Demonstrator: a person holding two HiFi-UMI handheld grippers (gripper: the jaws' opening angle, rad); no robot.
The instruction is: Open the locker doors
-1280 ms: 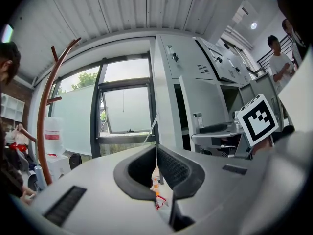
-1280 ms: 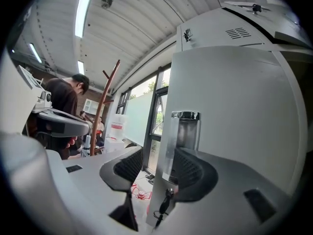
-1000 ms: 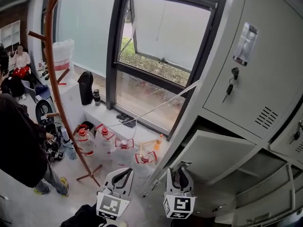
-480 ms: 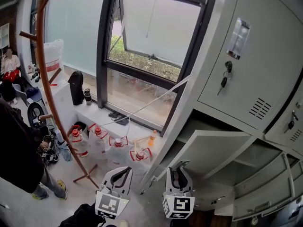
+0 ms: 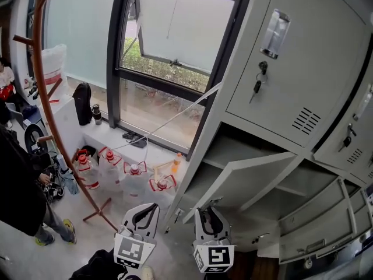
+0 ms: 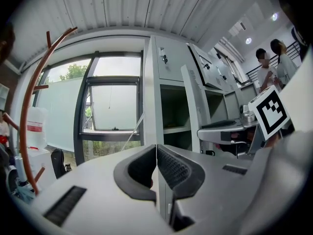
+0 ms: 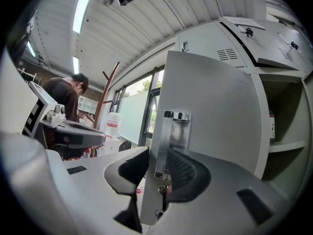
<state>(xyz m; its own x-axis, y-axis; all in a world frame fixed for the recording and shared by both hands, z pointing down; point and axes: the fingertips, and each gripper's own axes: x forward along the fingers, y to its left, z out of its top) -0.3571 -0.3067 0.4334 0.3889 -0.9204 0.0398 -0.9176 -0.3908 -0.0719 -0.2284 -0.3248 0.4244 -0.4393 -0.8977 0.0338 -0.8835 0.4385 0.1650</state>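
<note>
Left of the half-open locker door (image 5: 256, 179), the left gripper (image 5: 150, 209) hangs idle, its fingers (image 6: 177, 168) pressed together on nothing. The right gripper (image 5: 208, 212) is at that door's free edge. Its fingers have just been closing and pinch the edge, one pad behind the panel and one in front, at the lower end of the chrome handle (image 7: 173, 131).

I judge the hold risky. The pinch is on thin sheet metal, so the edge could slide out as the door swings on its arc. What looks like a key (image 7: 163, 195) under the handle could also catch on a pad.

Only the right gripper view shows that pinch; the head view hides it behind the gripper's body. The head view alone shows the shut upper door (image 5: 291, 57) above the open one, keys (image 5: 256, 86) hanging, not yet opened.
</note>
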